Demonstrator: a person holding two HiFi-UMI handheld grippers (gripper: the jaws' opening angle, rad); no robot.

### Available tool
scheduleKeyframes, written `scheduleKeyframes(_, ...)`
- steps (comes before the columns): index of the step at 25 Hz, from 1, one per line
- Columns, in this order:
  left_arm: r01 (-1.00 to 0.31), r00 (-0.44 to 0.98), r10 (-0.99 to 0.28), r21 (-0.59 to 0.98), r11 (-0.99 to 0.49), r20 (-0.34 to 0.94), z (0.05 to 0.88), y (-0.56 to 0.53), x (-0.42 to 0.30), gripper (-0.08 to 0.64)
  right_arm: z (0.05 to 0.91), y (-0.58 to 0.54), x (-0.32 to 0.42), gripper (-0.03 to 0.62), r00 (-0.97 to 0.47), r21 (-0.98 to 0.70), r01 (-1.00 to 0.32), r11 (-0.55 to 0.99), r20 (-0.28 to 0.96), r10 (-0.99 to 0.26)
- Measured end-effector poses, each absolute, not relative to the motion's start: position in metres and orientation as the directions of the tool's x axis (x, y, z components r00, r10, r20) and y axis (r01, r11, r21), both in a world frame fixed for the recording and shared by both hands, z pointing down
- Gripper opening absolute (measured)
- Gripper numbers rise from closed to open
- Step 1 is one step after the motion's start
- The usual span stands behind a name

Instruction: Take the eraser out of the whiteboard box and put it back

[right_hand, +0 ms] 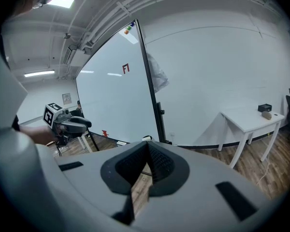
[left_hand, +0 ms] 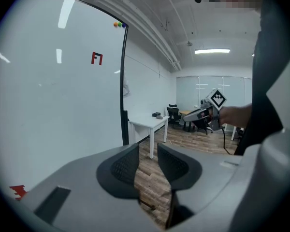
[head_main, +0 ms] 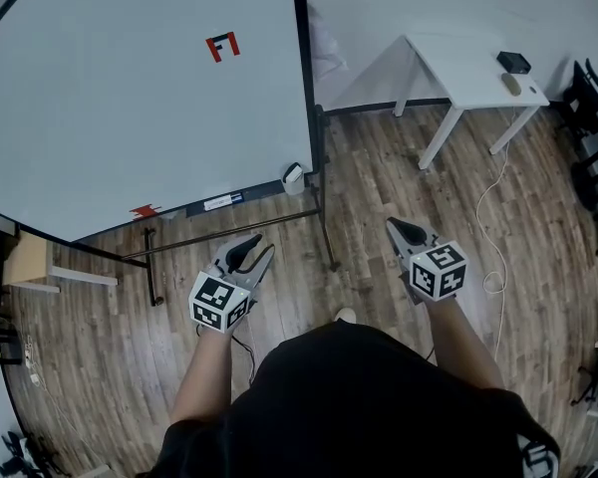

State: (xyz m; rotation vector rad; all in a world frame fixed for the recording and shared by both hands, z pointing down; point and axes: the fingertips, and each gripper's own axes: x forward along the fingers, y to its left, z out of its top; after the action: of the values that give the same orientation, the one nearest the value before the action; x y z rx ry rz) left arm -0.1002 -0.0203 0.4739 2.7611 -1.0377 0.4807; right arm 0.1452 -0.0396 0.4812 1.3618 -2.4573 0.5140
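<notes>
Floor (head_main: 379,167): wood planks under both hand-held grippers; a pale cable (head_main: 495,229) trails across it just to the right of the right one.
Whiteboard (head_main: 130,88): large, on a dark stand, ahead of the left hand-held gripper and to its left; its face is clean except for a small red mark (head_main: 222,46) high up.
Desk (head_main: 468,68): white, well ahead of the right hand-held gripper and to its right, against a pale wall; a small black box (head_main: 514,62) sits on its far end.
Whiteboard box (head_main: 293,175): small white holder at the board's lower right corner, at the end of the ledge, ahead of both hand-held grippers and roughly between them, well apart from each.
Eraser: cannot be told apart from the box at this size.
Left hand-held gripper (head_main: 263,244): held low over the floor and aimed along the board's face; its jaws stand a narrow gap apart with only floor showing between them, gripping nothing and touching nothing.
Right hand-held gripper (head_main: 394,225): held beside the left one and aimed toward the board's right edge; its jaws meet at the tips, with nothing between them, and touch nothing else.
</notes>
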Motion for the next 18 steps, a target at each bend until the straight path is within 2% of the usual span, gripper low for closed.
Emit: scheduleKeyframes(18,-0.711,0.665,-0.661,0.023,-0.702,0.348,0.474,-0.048,-0.067,0.127,0.492,-0.077,0.165,-0.006,-0.583,-0.166,-0.801,0.575,0.433,-0.687)
